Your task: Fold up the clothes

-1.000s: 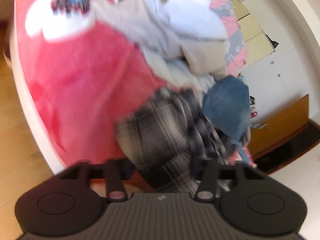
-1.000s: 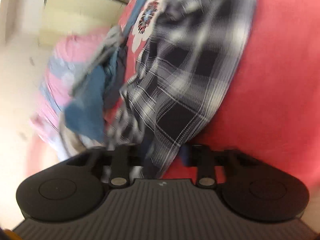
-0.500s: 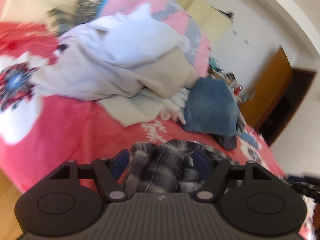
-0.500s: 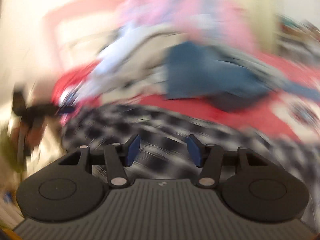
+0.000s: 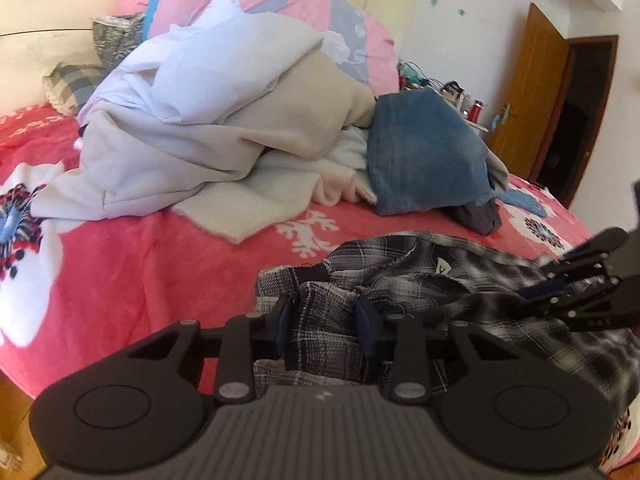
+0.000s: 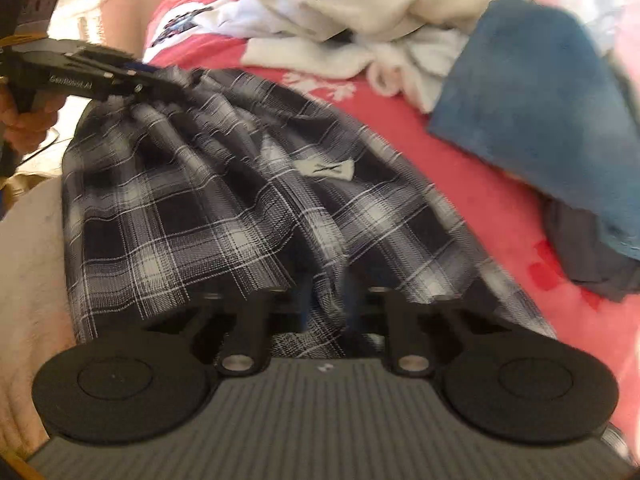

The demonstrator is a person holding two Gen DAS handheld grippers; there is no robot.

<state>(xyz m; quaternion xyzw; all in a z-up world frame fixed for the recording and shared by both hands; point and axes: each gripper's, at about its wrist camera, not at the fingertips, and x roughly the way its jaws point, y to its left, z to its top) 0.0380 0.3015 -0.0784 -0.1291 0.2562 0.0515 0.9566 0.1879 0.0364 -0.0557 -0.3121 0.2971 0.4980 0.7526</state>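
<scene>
Closing on bunched plaid shirt [image 5: 400,280], left gripper [image 5: 326,322] jaws, right gripper [image 6: 326,312] jaws too, red blanket [image 5: 140,260] beneath

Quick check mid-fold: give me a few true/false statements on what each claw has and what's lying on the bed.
1. Both claws have the plaid shirt between their jaws. True: left claw and right claw are closing on its fabric.
2. The plaid shirt is neatly folded. False: it is bunched and creased.
3. Blue jeans lie beyond the shirt. True.
4. The bedspread is green. False: it is red with white flowers.
5. The clothes pile is stacked flat. False: it is a loose heap.
</scene>
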